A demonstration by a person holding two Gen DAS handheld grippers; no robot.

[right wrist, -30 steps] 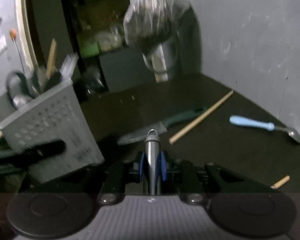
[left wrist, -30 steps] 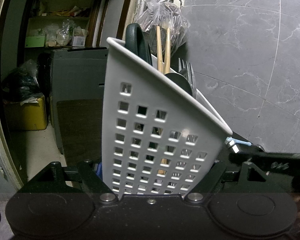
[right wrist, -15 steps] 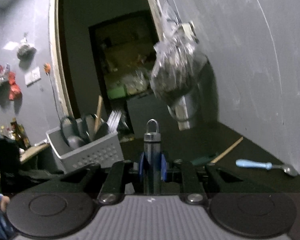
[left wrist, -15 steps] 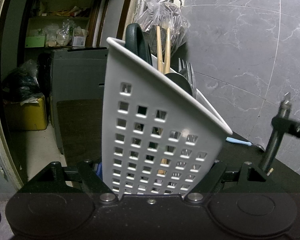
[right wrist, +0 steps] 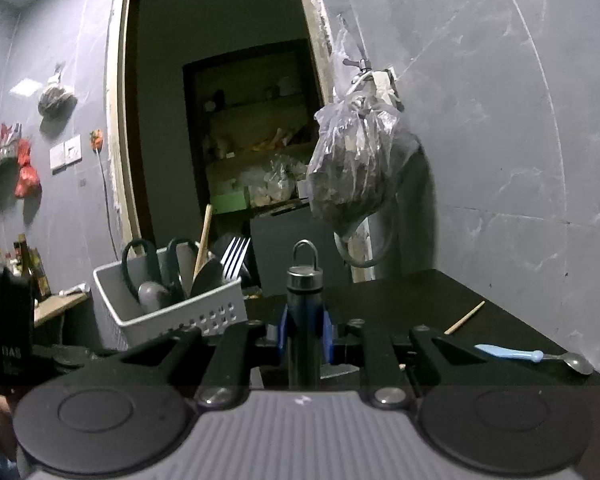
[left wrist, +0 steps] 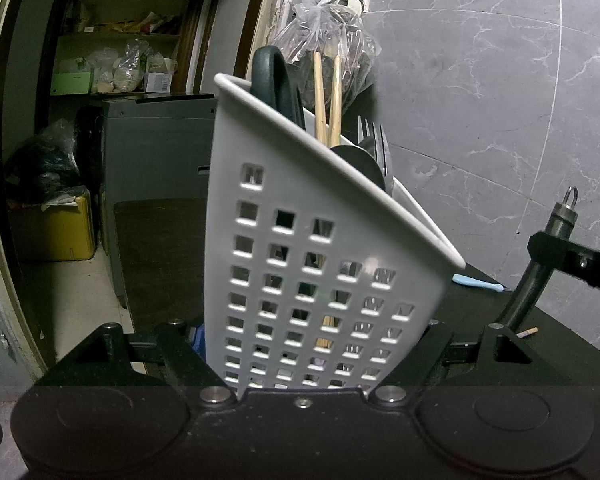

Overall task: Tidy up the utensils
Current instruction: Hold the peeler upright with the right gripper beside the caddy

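On dark table (right wrist: 400, 296) by marble wall (right wrist: 500, 120) (doorway behind): left hand-held gripper (left wrist: 320, 344) grips basket (left wrist: 300, 264), right (right wrist: 305, 332) a handle (right wrist: 304, 300).

Dim, fisheye-warped, perhaps slightly soft frames.

From your right wrist view: caddy (right wrist: 172, 312) at 10 o'clock on desk (right wrist: 400, 300); spoon (right wrist: 536, 356) at 3; chopstick (right wrist: 464, 312) behind it.

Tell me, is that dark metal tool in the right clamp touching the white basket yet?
Apart. The left wrist view shows the tool, clamped in the right gripper, well to the right of the basket, with open wall between them.
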